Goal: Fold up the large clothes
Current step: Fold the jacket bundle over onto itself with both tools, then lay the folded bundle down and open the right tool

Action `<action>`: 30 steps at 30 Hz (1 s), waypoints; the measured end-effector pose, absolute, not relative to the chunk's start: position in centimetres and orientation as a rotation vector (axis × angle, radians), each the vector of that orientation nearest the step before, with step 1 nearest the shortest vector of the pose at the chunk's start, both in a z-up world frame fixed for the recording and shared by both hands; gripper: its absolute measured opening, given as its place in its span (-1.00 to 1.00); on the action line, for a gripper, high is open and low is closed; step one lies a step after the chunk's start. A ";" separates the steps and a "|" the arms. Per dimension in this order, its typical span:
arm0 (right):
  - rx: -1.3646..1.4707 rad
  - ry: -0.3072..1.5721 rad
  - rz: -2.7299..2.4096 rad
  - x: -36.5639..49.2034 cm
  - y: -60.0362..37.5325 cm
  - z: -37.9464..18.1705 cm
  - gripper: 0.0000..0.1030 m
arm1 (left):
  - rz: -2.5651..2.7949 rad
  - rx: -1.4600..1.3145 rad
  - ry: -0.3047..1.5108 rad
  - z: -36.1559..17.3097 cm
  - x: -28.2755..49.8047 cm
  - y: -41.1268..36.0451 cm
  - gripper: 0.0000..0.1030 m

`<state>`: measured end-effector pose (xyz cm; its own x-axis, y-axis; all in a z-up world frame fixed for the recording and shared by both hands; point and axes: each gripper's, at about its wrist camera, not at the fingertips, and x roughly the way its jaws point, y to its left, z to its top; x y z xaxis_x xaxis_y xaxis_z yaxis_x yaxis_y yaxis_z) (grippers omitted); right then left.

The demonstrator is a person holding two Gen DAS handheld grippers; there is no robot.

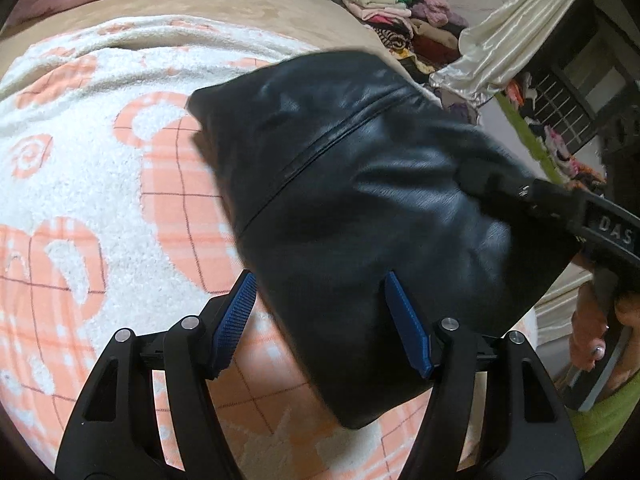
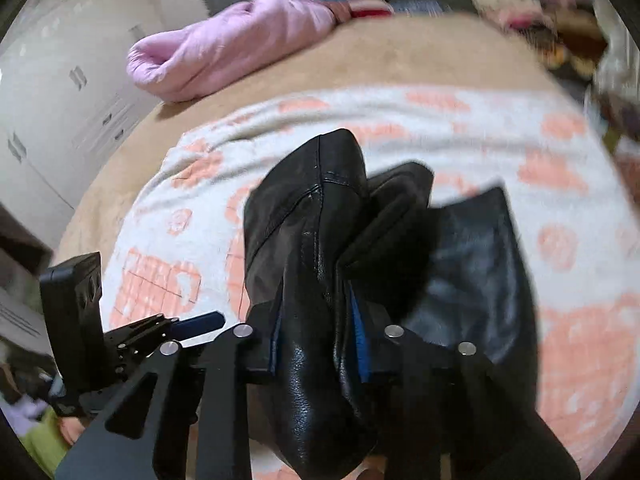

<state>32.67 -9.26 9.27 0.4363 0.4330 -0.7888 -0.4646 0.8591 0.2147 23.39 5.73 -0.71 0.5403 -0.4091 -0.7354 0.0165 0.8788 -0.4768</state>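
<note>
Two grippers are working: right gripper (image 2: pixel 316 340) is clamping a fold of the black leather jacket (image 1: pixel 360 200), lifting it toward twelve o'clock over the blanket (image 1: pixel 80 184); left gripper (image 1: pixel 320 320) is gaping, empty. Folding seems midway, unfinished.

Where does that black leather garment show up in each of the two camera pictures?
Left wrist view: the black leather garment fills the centre and right, lying between the open left gripper's fingers.
Right wrist view: it hangs in the centre, pinched by the right gripper.
Shared landmark: the white and orange blanket beneath it.
</note>
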 end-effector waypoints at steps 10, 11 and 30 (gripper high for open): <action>0.139 0.756 0.609 32.2 -19.2 12.7 -0.55 | -0.334 -0.556 0.946 1.1 24.0 6.1 0.27; 0.179 0.767 0.604 32.5 -20.7 11.5 -0.55 | -0.351 -0.563 0.958 0.9 24.3 5.4 0.29; 0.362 0.861 0.491 33.0 -28.9 -0.8 -0.06 | -0.351 -0.490 1.083 -2.8 27.4 -1.3 0.82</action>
<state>33.03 -28.88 -0.84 0.5532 0.5464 -0.6289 -0.2628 0.8308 0.4906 27.39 -1.31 -2.75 0.4308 -0.5009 -0.7507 0.0347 0.8404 -0.5408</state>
